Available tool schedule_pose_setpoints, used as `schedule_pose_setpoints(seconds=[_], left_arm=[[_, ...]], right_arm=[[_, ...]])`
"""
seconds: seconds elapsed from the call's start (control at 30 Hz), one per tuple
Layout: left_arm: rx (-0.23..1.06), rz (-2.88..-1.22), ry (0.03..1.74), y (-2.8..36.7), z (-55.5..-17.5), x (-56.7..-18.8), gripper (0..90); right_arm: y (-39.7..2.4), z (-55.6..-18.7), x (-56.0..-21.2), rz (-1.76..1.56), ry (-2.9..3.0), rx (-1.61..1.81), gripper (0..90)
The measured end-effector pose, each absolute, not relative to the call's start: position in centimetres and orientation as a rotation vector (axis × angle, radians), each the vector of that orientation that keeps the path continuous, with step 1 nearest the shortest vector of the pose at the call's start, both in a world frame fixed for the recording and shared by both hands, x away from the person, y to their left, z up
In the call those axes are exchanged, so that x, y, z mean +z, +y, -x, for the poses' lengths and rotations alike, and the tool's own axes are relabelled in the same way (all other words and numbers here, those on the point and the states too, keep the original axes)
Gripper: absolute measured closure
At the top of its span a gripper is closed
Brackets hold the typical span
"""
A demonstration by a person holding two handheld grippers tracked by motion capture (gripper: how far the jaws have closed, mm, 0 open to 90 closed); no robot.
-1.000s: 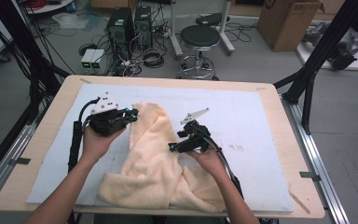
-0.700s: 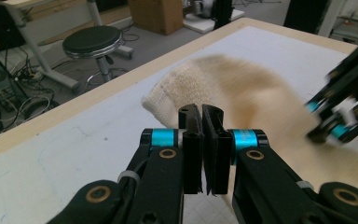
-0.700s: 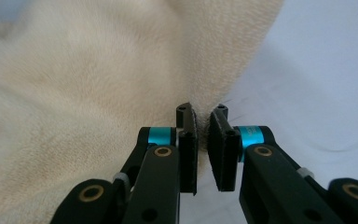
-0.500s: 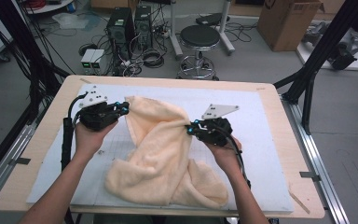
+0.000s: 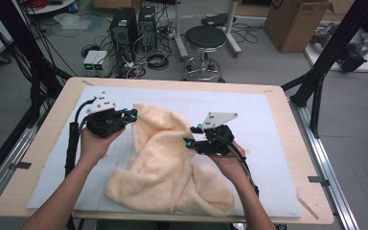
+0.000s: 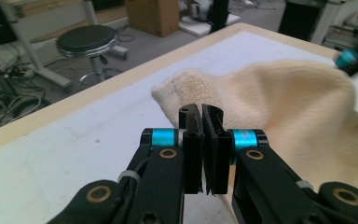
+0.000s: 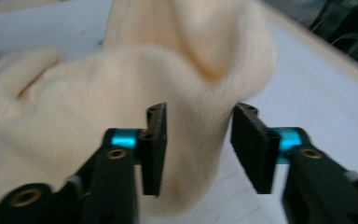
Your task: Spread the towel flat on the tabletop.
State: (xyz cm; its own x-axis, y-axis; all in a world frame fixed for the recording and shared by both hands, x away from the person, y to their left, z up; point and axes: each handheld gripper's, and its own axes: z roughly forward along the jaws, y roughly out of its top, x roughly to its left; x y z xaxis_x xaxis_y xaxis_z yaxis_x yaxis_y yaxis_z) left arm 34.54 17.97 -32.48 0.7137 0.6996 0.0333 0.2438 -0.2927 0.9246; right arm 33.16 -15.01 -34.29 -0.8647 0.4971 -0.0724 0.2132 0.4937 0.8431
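Observation:
A cream towel lies crumpled on the white mat, its far corner lifted. My left gripper is at that corner. In the left gripper view my left gripper is shut on the towel's edge, and the towel spreads off to the right. My right gripper is held against a raised fold on the towel's right side. In the right gripper view its jaws stand apart and have just been opening. A hanging fold of the towel lies between them, and the pads do not press it.
The wooden table carries the mat, with bare mat to the right of the towel. Beyond the far edge are a black stool, computer towers, cables and a cardboard box. Black frame legs stand at both sides.
My right gripper has risen from the towel's middle and shifted right, drawing a fold up into a ridge, and its jaws now stand apart. The left gripper has kept its hold and barely moved.

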Motion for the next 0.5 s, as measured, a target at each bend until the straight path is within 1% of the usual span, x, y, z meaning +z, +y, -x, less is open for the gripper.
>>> schedule_pose_setpoints(seconds=[0.03, 0.13, 0.2, 0.33, 0.4, 0.43, 0.47, 0.5], left_arm=[[0.534, -1.878, 0.714, 17.5, -34.4, -32.5, 86.7], [0.508, -1.904, 0.65, 15.9, -34.1, -32.7, 86.7], [0.483, -1.916, 0.606, 15.0, -33.9, -32.8, 86.8], [0.444, -1.936, 0.527, 14.1, -33.4, -32.8, 86.8], [0.412, -1.935, 0.498, 14.0, -33.3, -32.8, 87.1], [0.394, -1.928, 0.487, 14.1, -33.2, -32.8, 87.2], [0.393, -1.927, 0.486, 14.1, -33.2, -32.8, 87.2], [0.387, -1.929, 0.484, 14.1, -33.2, -32.8, 87.3]], right_arm=[[-14.6, -33.3, -33.7, -0.591, 2.411, 1.333, 48.5], [-13.6, -34.0, -32.0, -0.533, 2.367, 1.375, 46.6], [-12.6, -34.8, -31.5, -0.483, 2.388, 1.39, 43.2], [-10.4, -36.5, -32.5, -0.413, 2.485, 1.342, 41.0], [-9.7, -37.2, -33.4, -0.411, 2.514, 1.33, 41.6], [-9.4, -37.5, -33.8, -0.413, 2.53, 1.319, 43.4], [-9.2, -37.8, -34.2, -0.401, 2.554, 1.316, 49.9], [-9.0, -37.9, -34.4, -0.397, 2.579, 1.324, 60.2]])
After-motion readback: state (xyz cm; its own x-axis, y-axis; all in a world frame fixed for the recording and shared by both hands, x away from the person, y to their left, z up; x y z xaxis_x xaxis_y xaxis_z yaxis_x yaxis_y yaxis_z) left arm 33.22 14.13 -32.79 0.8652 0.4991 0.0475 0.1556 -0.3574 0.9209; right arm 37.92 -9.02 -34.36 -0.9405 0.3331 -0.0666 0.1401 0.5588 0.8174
